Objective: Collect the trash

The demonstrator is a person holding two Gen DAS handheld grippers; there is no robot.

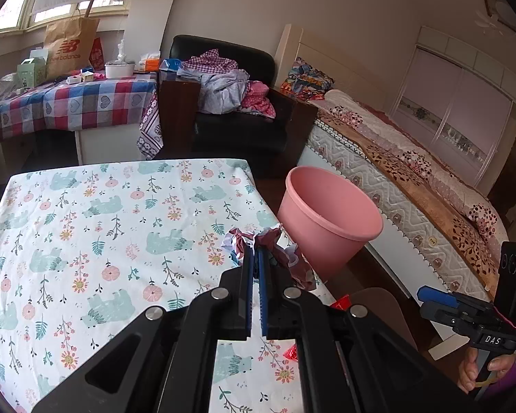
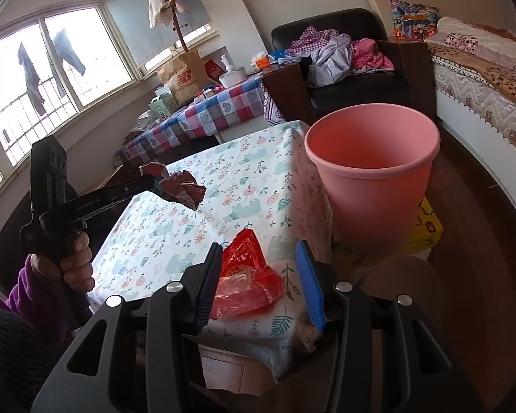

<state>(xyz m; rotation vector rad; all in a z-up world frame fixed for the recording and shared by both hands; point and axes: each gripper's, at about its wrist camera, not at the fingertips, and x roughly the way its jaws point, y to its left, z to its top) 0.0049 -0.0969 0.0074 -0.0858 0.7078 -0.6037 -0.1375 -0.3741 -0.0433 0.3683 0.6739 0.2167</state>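
Above the floral tablecloth (image 1: 86, 227), left gripper (image 1: 256, 258) clamped on crumpled maroon wrapper (image 1: 285, 254), near pink bin (image 1: 326, 220); right gripper (image 2: 258, 258) jaws apart around red plastic wrapper (image 2: 247, 275).

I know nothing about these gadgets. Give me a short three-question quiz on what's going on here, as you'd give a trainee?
1. True or false: the left tool is shut on the crumpled maroon paper.
2. Which item lies between the fingers of the open right tool? A) tissue box B) red plastic wrapper C) sock
3. Fill in: the pink bin stands beside the ____ with the floral cloth.

Key: 1 true; 2 B; 3 table.
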